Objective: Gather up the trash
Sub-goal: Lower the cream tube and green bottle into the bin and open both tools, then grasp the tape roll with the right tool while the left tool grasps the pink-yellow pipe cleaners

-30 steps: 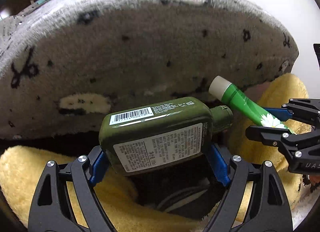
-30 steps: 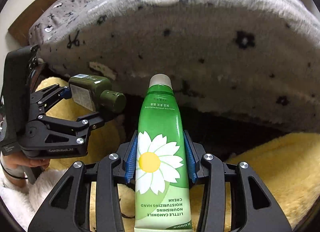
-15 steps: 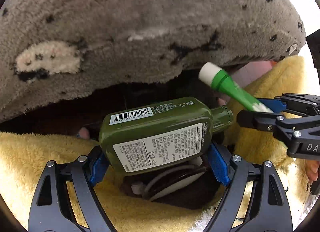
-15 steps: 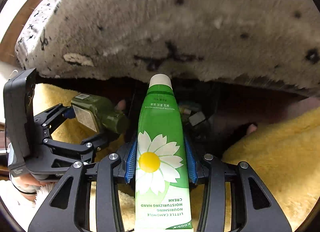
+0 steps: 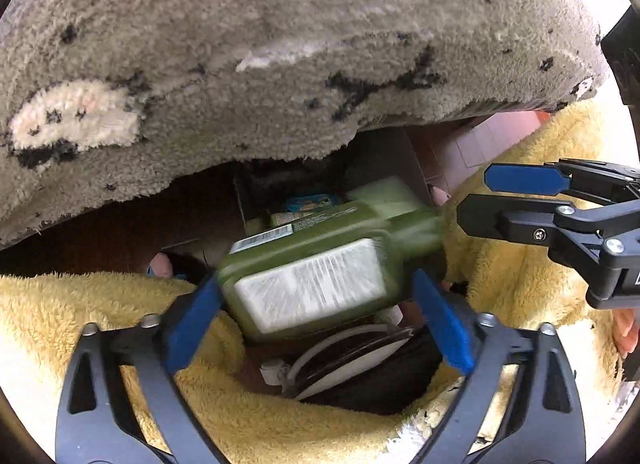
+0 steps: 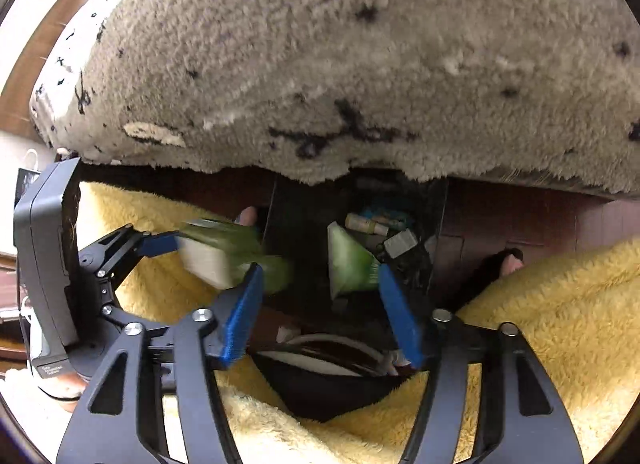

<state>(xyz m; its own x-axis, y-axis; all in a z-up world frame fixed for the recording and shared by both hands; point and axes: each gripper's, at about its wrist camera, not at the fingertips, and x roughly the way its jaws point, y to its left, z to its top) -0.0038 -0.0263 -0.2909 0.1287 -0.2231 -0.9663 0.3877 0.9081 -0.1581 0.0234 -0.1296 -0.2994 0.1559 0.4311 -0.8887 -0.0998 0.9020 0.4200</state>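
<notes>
My left gripper (image 5: 316,320) is open; a dark green bottle (image 5: 320,272) with a white label is blurred between its blue pads, apart from them, over a dark bin (image 5: 280,200). It also shows in the right wrist view (image 6: 232,254). My right gripper (image 6: 320,312) is open and empty; it also shows in the left wrist view (image 5: 480,196). The green hand cream tube (image 6: 348,260) lies blurred in the dark bin (image 6: 360,200) among other trash.
A grey fluffy rug or cushion (image 5: 280,44) hangs over the bin. A yellow fleece robe (image 5: 100,312) is on both sides, with toes showing. A dark slipper (image 5: 360,364) with white trim lies just below the grippers.
Both grippers moved closer to the bin and opened. The cream tube dropped from the right gripper into the bin. The green bottle has come loose from the left pads and is blurred.
</notes>
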